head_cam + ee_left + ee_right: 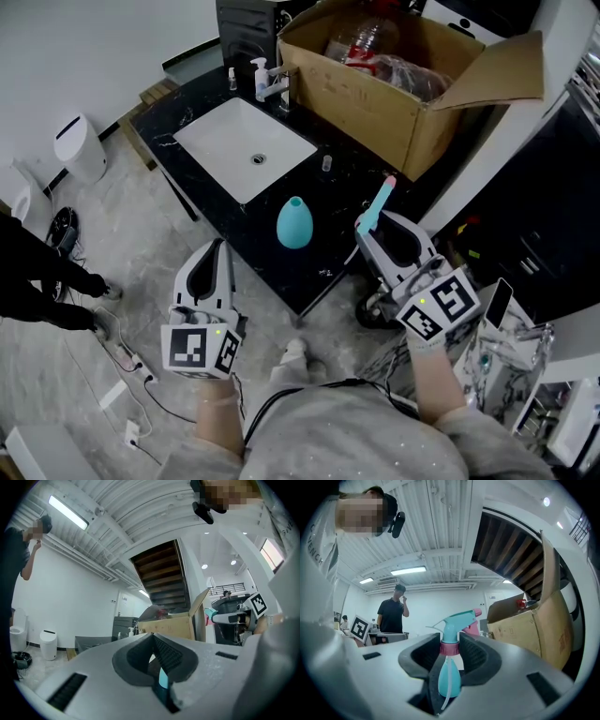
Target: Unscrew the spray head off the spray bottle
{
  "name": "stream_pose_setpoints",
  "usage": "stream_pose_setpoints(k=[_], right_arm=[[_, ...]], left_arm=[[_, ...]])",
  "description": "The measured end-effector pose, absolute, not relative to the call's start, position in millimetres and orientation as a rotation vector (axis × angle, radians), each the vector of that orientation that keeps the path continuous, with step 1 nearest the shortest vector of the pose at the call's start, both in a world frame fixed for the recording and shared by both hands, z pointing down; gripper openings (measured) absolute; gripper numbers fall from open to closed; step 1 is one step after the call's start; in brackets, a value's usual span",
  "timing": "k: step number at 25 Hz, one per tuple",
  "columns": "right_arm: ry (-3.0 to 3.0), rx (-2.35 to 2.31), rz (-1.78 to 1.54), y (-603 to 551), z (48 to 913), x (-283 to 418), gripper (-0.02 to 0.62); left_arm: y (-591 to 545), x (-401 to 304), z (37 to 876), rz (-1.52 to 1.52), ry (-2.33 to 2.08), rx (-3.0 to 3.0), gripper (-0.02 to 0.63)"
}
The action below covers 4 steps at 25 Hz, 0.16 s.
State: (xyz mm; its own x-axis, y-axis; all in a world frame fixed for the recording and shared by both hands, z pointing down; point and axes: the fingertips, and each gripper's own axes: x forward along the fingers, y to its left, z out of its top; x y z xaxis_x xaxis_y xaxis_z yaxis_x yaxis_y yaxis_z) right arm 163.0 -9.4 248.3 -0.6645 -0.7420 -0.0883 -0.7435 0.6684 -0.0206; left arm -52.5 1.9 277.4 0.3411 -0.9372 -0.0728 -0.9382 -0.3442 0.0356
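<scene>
The teal bottle (293,223) stands headless on the black counter (206,89), in front of the sink. The teal spray head (379,202) with its pink nozzle sticks up out of my right gripper (373,225), to the right of the bottle and apart from it. In the right gripper view my right gripper (450,641) is shut on the pink collar of the spray head (454,620), and the thin dip tube hangs below it. My left gripper (221,246) is shut on nothing, held low off the counter's front edge. In the left gripper view the jaws of my left gripper (152,637) meet.
A white sink (246,147) with a faucet (272,86) is set in the counter. An open cardboard box (412,80) with packaged things fills the counter's right end. Cables (127,361) lie on the floor at left. A person (393,613) stands in the background.
</scene>
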Motion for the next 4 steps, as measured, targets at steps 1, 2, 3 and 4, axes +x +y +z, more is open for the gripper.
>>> stream_pose_setpoints(k=[1, 2, 3, 4], right_arm=[[2.787, -1.245, 0.024, -9.2, 249.2, 163.9, 0.132], [2.787, -1.245, 0.023, -9.1, 250.0, 164.6, 0.132], [2.787, -1.245, 0.021, -8.9, 250.7, 165.2, 0.132], [2.788, -1.245, 0.020, -8.6, 251.5, 165.8, 0.132]], left_arm=[[1.7, -52.6, 279.1, 0.120, 1.803, -2.561, 0.006], [1.4, -52.8, 280.9, 0.110, 1.816, -2.558, 0.006], [1.0, -53.1, 282.7, 0.098, 1.829, -2.554, 0.006], [0.6, -53.4, 284.5, 0.086, 1.841, -2.551, 0.006]])
